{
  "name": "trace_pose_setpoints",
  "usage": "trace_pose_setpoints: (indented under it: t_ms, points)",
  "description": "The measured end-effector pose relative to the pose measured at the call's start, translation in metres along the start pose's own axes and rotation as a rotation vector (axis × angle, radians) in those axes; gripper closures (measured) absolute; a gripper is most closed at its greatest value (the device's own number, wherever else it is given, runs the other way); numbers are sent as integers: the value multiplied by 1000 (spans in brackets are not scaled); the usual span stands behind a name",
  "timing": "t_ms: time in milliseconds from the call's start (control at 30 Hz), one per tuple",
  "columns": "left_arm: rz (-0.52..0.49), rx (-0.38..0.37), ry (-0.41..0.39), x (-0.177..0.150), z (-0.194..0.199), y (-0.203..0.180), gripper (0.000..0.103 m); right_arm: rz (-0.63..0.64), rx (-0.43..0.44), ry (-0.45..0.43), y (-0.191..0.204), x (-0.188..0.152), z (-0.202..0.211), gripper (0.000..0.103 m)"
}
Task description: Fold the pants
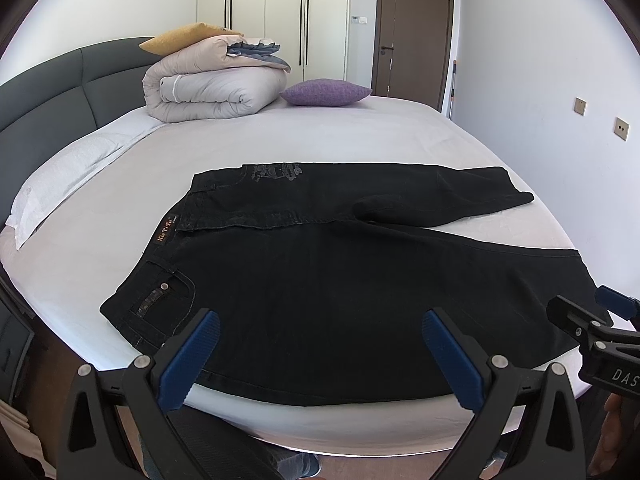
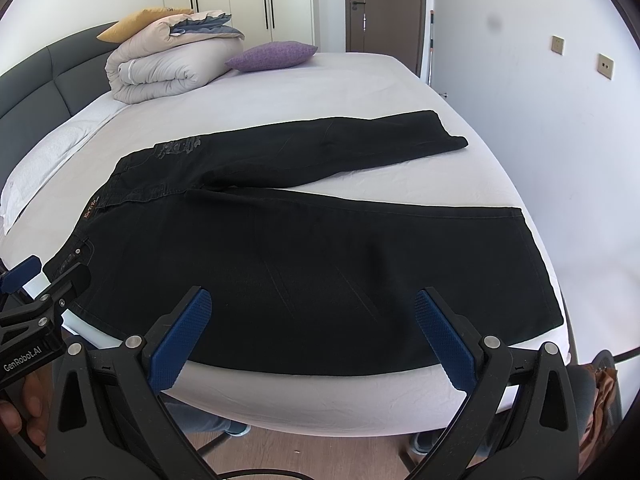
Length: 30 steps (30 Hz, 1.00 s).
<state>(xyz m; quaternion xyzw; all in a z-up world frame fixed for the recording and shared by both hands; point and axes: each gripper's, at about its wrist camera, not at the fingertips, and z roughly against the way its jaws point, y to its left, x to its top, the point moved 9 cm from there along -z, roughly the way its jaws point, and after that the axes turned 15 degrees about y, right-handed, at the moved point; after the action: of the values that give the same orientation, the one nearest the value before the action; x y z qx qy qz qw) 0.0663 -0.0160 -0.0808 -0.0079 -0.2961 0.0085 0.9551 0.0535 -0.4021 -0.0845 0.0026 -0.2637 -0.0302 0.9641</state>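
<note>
A pair of black denim pants [image 1: 320, 280] lies spread flat near the front edge of the bed's smooth white sheet [image 1: 360, 140], waistband to the left with a small tan label and a riveted pocket, the two legs splayed apart toward the right. The left gripper [image 1: 320, 344] and the right gripper [image 2: 312, 324], each black plastic with ribbed blue pads [image 2: 444, 340], hover over the nearer leg with jaws spread wide and nothing between them. At the padded grey headboard [image 1: 60, 88] sit a rolled puffy beige duvet [image 1: 208, 84], a textured purple cushion [image 1: 324, 92] and a mustard pillow [image 1: 180, 38].
</note>
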Motion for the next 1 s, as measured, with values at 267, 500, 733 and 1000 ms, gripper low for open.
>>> trace_pose_setpoints:
  t_ms: [267,500,733,1000]
  points:
    - [3,1,8,-6,-3,-3,0,2,-1,8,8,-6,-7,0]
    - [9,1,19,-8,-4,1,0,2,1,21,9,-3,-12,0]
    - [16,6,30,-10,-2,-2,0,4,4,27,11,-4,-13,0]
    - [24,-69,79,-14,-13,3,0,6,51,60,11,-2,-32,0]
